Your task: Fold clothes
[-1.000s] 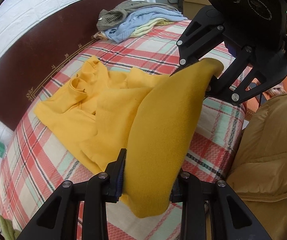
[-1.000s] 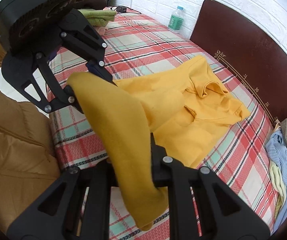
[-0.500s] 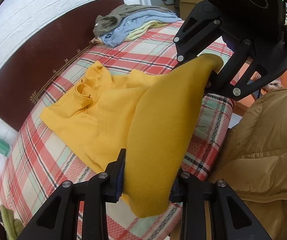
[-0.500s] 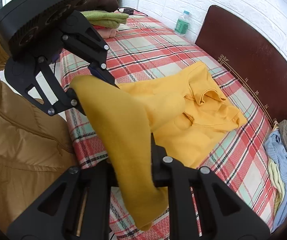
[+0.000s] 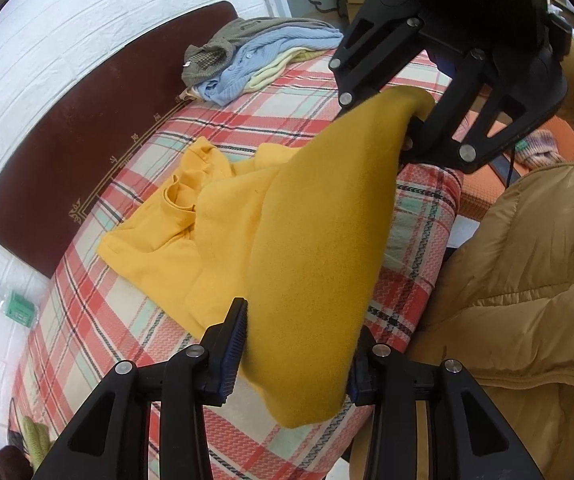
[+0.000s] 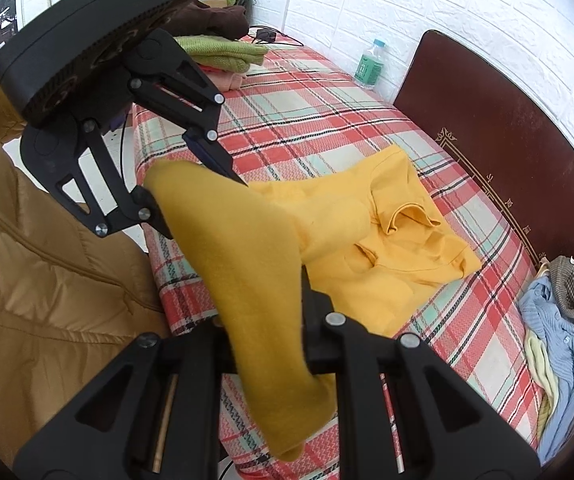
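A yellow collared shirt (image 5: 175, 240) (image 6: 399, 248) lies on the plaid bed (image 6: 307, 120), collar toward the headboard. Its near edge is lifted off the bed and stretched between both grippers. My left gripper (image 5: 299, 344) (image 6: 195, 200) has the cloth between its pads; its jaws are opening, but the fabric still fills the gap and stays held up. My right gripper (image 6: 265, 312) (image 5: 403, 120) is shut on the other end of that edge, and a flap of cloth hangs below its fingers.
A pile of grey, blue and pale yellow clothes (image 5: 255, 56) (image 6: 559, 320) lies by the dark headboard (image 5: 87, 140). Green and pink folded clothes (image 6: 223, 50) and a water bottle (image 6: 369, 66) sit at the far end. A person's tan puffer jacket (image 5: 527, 280) is beside the bed edge.
Both grippers have lifted and drawn back a little with the yellow edge, so more of the bed shows. The left jaws stand slightly wider than before.
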Demonstrator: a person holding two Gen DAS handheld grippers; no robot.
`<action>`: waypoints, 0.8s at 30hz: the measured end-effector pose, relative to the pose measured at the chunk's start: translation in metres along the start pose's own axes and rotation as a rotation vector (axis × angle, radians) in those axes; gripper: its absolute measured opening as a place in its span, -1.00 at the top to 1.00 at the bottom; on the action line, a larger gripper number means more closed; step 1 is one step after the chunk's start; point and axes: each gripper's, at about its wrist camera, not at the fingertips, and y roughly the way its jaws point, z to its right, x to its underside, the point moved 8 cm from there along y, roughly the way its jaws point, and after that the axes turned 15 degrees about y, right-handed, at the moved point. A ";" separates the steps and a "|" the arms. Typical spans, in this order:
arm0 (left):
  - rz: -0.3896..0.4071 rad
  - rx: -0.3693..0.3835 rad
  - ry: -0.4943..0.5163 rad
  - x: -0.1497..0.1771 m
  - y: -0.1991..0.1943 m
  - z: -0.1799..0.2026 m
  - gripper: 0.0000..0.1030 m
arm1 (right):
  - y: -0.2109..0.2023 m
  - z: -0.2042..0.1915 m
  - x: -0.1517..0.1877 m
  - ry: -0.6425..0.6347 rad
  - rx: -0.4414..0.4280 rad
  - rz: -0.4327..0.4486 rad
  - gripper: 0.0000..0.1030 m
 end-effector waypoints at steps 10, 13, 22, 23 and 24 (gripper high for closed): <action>-0.028 0.009 0.046 -0.001 0.000 -0.007 0.37 | 0.005 0.012 -0.007 0.006 -0.026 -0.032 0.69; -0.032 0.021 0.047 -0.001 0.001 -0.010 0.37 | 0.007 0.016 -0.008 0.011 -0.035 -0.037 0.69; -0.038 0.068 0.007 0.004 0.011 -0.025 0.37 | 0.020 0.033 -0.009 0.044 -0.055 -0.059 0.69; -0.038 0.071 0.004 0.004 0.012 -0.026 0.37 | 0.021 0.035 -0.009 0.049 -0.060 -0.060 0.69; -0.038 0.075 -0.001 0.004 0.014 -0.028 0.37 | 0.022 0.037 -0.010 0.058 -0.065 -0.060 0.69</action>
